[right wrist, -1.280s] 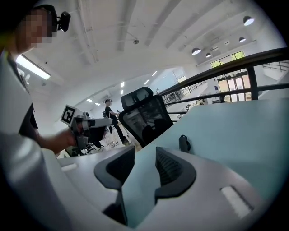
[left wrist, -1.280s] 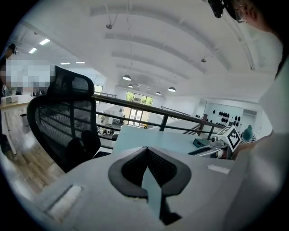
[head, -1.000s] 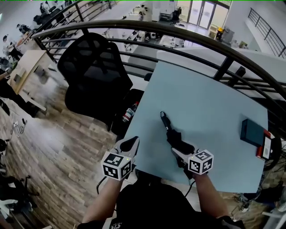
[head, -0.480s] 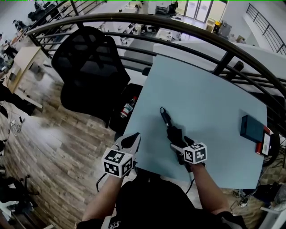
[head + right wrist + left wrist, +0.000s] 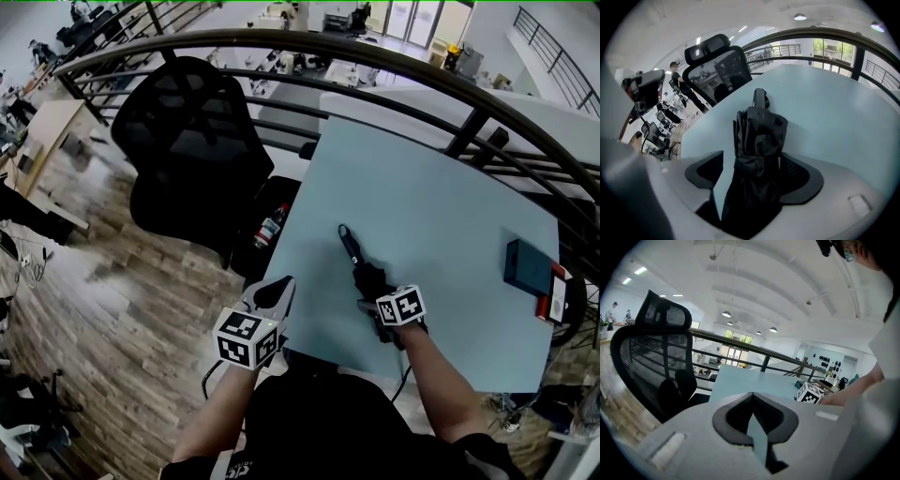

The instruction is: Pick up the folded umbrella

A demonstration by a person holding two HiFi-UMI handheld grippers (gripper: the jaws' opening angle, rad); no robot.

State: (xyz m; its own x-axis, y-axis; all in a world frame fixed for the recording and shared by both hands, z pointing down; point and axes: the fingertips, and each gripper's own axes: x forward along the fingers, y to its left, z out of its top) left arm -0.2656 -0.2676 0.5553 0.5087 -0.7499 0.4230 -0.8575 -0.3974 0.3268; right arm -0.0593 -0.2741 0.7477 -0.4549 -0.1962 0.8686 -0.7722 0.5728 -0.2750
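Observation:
The folded black umbrella [image 5: 359,269] lies on the pale blue table [image 5: 441,211], its handle end pointing away from me. My right gripper [image 5: 375,294] tips steeply down over its near end. In the right gripper view the umbrella [image 5: 757,140] fills the space between the jaws of that gripper [image 5: 752,161]. The jaws are wide and closing; a strip of table shows between the left pad [image 5: 708,168] and the fabric. My left gripper [image 5: 277,291] hangs off the table's near left corner, its jaws [image 5: 753,397] together and holding nothing.
A black mesh office chair [image 5: 187,141] stands left of the table, with a bottle [image 5: 269,230] low beside it. A dark box [image 5: 527,267] and a red-and-white item [image 5: 555,298] lie at the table's right edge. A dark railing [image 5: 375,54] curves behind.
My right gripper has dropped and tipped down over the umbrella's near end, which now sits between its jaws. The left gripper has stayed put.

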